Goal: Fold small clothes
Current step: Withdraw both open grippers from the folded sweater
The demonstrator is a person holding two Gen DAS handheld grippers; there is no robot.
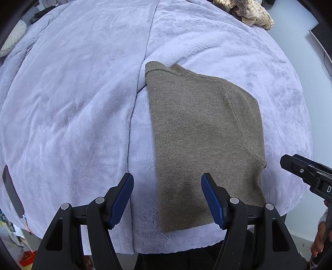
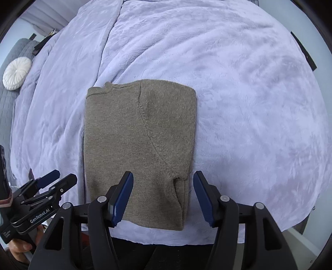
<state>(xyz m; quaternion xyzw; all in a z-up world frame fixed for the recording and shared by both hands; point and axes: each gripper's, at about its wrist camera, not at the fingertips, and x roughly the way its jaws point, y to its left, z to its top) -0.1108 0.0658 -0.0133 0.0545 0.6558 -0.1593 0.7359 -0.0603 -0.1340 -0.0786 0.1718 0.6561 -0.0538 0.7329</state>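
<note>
An olive-brown knit sweater (image 1: 205, 133) lies flat on the lilac blanket, folded lengthwise into a long strip with the collar at the far end; it also shows in the right wrist view (image 2: 139, 145). My left gripper (image 1: 167, 180) is open and empty, above the sweater's near left edge. My right gripper (image 2: 162, 179) is open and empty, above the sweater's near right corner, by the armpit seam. Each gripper shows at the side of the other's view, the right one (image 1: 290, 164) and the left one (image 2: 60, 178).
The lilac fleece blanket (image 1: 72, 103) covers the bed, with a seam ridge left of the sweater. A pile of beige striped clothes (image 1: 247, 12) lies at the far right. A white round cushion (image 2: 16, 72) sits far left. The bed's near edge is just below the grippers.
</note>
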